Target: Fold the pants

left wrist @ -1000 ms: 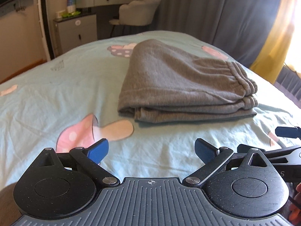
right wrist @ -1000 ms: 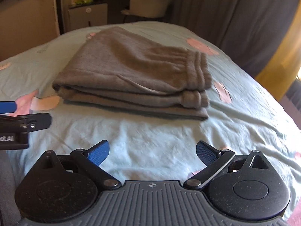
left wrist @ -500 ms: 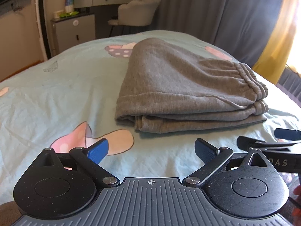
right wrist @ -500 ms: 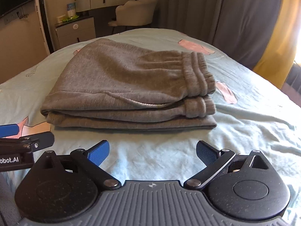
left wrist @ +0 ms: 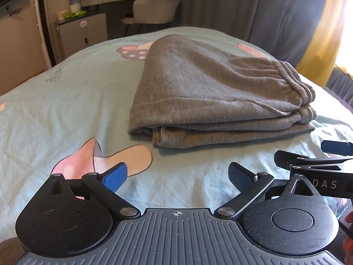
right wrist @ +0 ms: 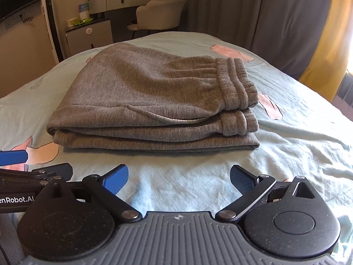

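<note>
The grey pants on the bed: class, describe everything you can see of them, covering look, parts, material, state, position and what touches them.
The grey pants look like soft, knitted sweatpants. They are folded into a flat, layered bundle, with the gathered elastic waistband stacked at the right end and a stitched hem along the near top edge. They lie on the light blue bed sheet, partly covering its pink prints. Only the sheet touches them; the left gripper and right gripper are both open, short of the bundle.

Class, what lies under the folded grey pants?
The folded grey sweatpants rest on the light-blue patterned bedsheet. The sheet directly beneath them is covered, so any print there cannot be seen.
</note>
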`<action>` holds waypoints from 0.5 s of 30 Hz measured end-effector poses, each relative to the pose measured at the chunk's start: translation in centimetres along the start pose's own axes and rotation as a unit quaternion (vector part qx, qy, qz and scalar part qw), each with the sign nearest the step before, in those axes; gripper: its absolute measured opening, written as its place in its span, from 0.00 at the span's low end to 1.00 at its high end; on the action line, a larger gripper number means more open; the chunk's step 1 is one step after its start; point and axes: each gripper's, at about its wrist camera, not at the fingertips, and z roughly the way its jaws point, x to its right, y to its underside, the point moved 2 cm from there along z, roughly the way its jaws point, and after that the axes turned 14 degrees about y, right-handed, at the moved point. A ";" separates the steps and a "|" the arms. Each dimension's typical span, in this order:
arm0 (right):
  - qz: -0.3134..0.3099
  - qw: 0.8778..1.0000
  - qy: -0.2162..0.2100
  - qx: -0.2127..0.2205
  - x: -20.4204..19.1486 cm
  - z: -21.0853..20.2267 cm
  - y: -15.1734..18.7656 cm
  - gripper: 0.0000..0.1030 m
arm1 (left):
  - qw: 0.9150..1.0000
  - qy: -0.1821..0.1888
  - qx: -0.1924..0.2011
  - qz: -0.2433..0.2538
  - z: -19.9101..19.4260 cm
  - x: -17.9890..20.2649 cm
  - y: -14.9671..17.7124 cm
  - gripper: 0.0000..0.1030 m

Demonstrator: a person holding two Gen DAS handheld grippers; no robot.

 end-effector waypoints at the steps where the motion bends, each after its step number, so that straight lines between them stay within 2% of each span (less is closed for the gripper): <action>1: -0.003 1.000 0.001 0.002 0.0 -0.1 0.0 0.96 | 1.000 -0.001 0.000 0.000 0.0 0.0 0.0 0.98; 15: -0.021 1.000 0.011 0.017 -0.4 -0.6 0.1 0.96 | 1.000 -0.002 -0.005 -0.016 -0.2 -0.3 0.1 0.98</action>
